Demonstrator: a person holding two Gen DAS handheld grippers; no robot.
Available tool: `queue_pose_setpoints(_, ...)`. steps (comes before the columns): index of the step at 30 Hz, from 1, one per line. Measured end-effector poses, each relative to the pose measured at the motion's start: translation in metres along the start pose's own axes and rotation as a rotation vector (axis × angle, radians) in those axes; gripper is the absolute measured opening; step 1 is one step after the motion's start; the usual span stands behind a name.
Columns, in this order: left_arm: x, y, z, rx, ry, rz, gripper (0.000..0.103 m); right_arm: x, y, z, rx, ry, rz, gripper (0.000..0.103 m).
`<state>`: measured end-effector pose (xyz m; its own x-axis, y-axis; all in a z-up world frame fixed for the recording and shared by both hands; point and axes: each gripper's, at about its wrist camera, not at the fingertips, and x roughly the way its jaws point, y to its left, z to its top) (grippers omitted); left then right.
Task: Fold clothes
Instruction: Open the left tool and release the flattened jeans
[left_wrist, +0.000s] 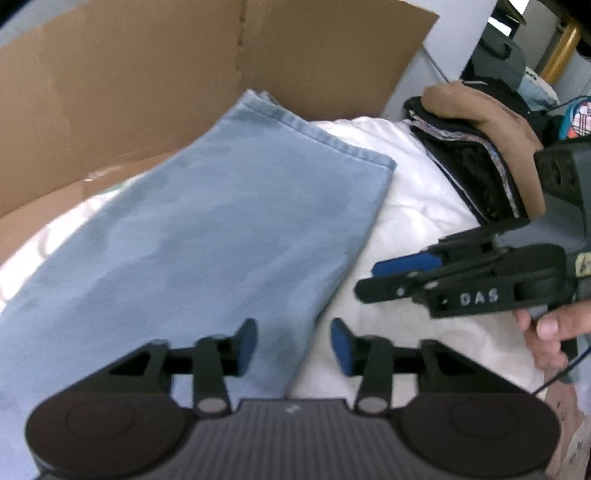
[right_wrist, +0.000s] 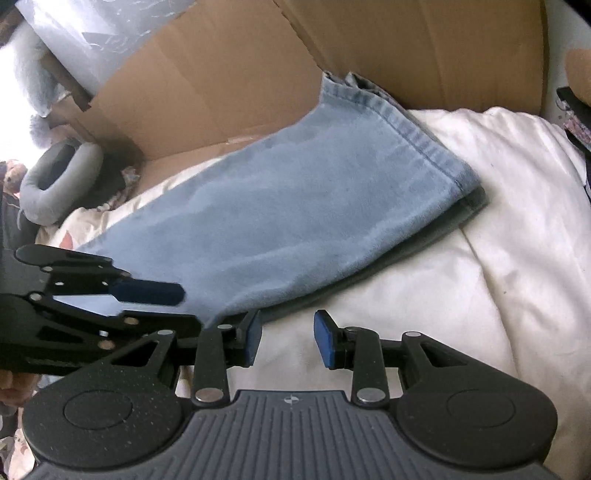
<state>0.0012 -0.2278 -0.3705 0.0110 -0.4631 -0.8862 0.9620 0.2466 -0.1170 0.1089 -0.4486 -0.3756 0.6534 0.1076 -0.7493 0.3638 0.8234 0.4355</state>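
Light blue jeans (left_wrist: 207, 236) (right_wrist: 314, 206) lie flat on a white quilt (left_wrist: 417, 206) (right_wrist: 498, 229), legs stacked, hems toward the cardboard. My left gripper (left_wrist: 293, 345) is open just above the jeans' near right edge, nothing between its blue pads. My right gripper (right_wrist: 284, 339) is open too, hovering over the quilt beside the jeans' lower edge, its left pad close to the fabric. Each gripper shows in the other view: the right gripper (left_wrist: 373, 277) comes in from the right, held by a hand (left_wrist: 550, 332); the left gripper (right_wrist: 147, 291) comes in from the left.
A large cardboard box (left_wrist: 155, 85) (right_wrist: 229, 88) stands open behind the quilt. A pile of folded dark and tan clothes (left_wrist: 480, 155) sits at the far right. A grey ring cushion (right_wrist: 59, 184) and clutter lie at the left.
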Motion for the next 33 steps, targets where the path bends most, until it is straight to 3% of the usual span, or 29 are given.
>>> queue_pose_setpoints(6,-0.032,0.024,-0.02,-0.006,0.032,0.081,0.071,-0.005,0.012,-0.003,-0.006,0.003,0.021,0.038)
queue_pose_setpoints(14,-0.047,0.046,-0.037,-0.078,0.069,0.178,0.079,-0.004,0.025,-0.012,0.025,0.01,0.049,0.038)
queue_pose_setpoints(21,-0.046,0.044,-0.067,-0.067,0.033,0.213,0.089,0.005,0.051,-0.015,-0.056,0.047,0.081,0.038)
queue_pose_setpoints(30,-0.061,0.038,-0.112,-0.07,-0.026,0.355,0.095,0.006,0.091,-0.016,-0.217,0.089,0.11,0.038)
queue_pose_setpoints(33,-0.068,0.029,-0.122,-0.043,-0.023,0.439,0.094,0.002,0.102,-0.019,-0.258,0.091,0.112,0.038)
